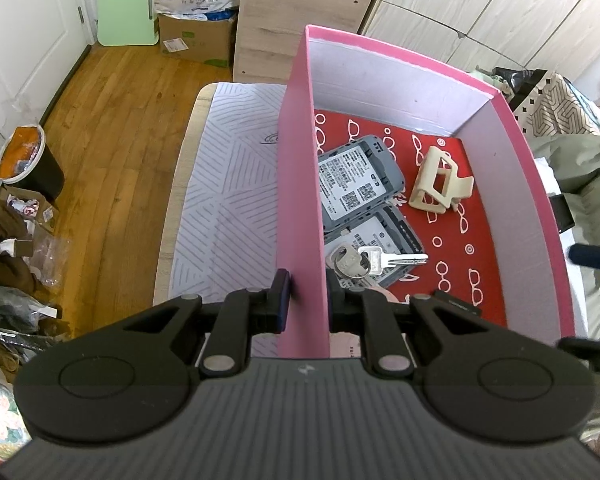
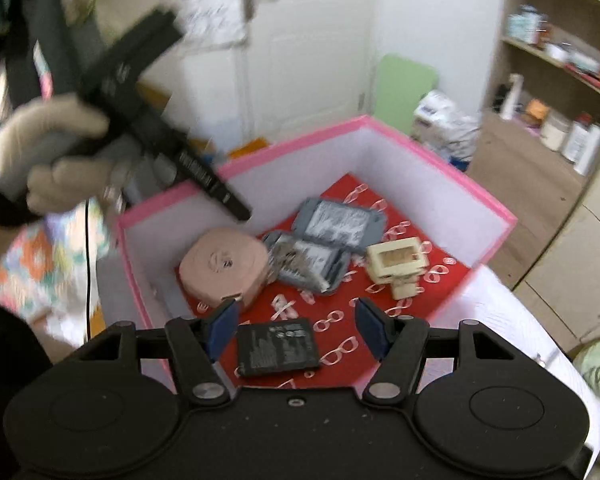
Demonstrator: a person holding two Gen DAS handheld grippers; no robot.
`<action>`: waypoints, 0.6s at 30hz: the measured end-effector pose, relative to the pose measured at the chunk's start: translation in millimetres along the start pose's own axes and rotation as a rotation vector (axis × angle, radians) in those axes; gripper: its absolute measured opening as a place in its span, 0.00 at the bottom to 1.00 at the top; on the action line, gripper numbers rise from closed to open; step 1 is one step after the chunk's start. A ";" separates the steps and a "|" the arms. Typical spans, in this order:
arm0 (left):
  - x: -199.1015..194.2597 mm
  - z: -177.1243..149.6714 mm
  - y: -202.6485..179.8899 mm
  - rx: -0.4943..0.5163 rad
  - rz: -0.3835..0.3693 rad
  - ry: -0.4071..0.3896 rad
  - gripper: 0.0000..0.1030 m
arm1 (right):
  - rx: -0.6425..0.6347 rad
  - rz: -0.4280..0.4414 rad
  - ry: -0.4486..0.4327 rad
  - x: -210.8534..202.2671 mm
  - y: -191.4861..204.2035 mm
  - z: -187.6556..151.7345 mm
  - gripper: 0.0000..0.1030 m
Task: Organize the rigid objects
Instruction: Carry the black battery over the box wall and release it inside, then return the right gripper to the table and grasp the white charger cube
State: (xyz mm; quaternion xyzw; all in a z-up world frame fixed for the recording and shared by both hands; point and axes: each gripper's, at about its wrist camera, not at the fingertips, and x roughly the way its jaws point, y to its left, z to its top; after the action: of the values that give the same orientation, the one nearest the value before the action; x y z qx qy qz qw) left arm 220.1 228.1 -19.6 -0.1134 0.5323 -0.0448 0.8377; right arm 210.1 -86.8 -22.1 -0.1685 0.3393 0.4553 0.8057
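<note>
Left tool (image 1: 307,300): clamped on the near side wall of the pink cardboard box (image 1: 300,184), one finger outside, one inside. Just ahead of the inner finger, inside the box: silver key on a ring (image 1: 374,261), lying on the nearer of two grey rectangular devices with printed labels (image 1: 354,184). Further ahead and to the right: cream plastic clip-shaped holder (image 1: 440,184) on the red lining printed with white glasses (image 1: 464,268). Left of the tool, outside the box: white cloth with grey stripes (image 1: 228,184) over the bench.

Right tool (image 2: 296,330): fingers spread wide, gripping nothing, poised over the near edge of the same box (image 2: 440,160). Directly between and just below the fingers: black flat rectangular battery (image 2: 278,347) on the lining. Ahead and left: beige roll of tape (image 2: 224,268), touching the grey devices (image 2: 324,248). Ahead and right: cream holder (image 2: 398,266). Upper left: gloved hand (image 2: 48,156) around the other tool's black handle, blurred.
</note>
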 end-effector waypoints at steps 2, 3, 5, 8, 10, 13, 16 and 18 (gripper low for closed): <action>-0.6 0.2 -0.3 -0.005 0.000 -0.001 0.14 | 0.048 -0.002 -0.057 -12.6 -8.2 -6.9 0.67; -0.8 0.2 -0.1 -0.009 -0.001 -0.001 0.14 | 0.072 -0.006 -0.081 -18.1 -11.5 -11.1 0.67; -1.2 0.3 -0.1 -0.015 -0.003 -0.002 0.14 | 0.134 -0.014 -0.124 -29.3 -22.8 -19.9 0.68; -1.4 0.2 -0.3 -0.021 0.000 -0.005 0.14 | 0.225 -0.056 -0.176 -36.8 -42.3 -36.7 0.69; -1.5 0.0 -0.2 -0.024 0.000 -0.005 0.14 | 0.274 -0.098 -0.191 -39.5 -52.9 -49.4 0.70; -1.5 -0.6 -1.0 -0.022 0.005 -0.008 0.14 | 0.330 -0.188 -0.177 -34.0 -65.1 -71.0 0.71; -1.5 -0.9 -0.7 -0.024 0.007 -0.007 0.14 | 0.365 -0.285 -0.118 -20.8 -71.1 -93.0 0.71; -1.4 -0.2 -0.5 -0.025 0.006 -0.005 0.14 | 0.372 -0.342 -0.092 -10.7 -72.4 -106.2 0.71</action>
State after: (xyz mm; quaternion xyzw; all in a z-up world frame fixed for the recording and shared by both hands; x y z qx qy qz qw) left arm 219.4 227.8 -18.3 -0.1225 0.5312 -0.0352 0.8376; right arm 225.9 -193.4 -93.0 -0.0514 0.3469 0.2491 0.9028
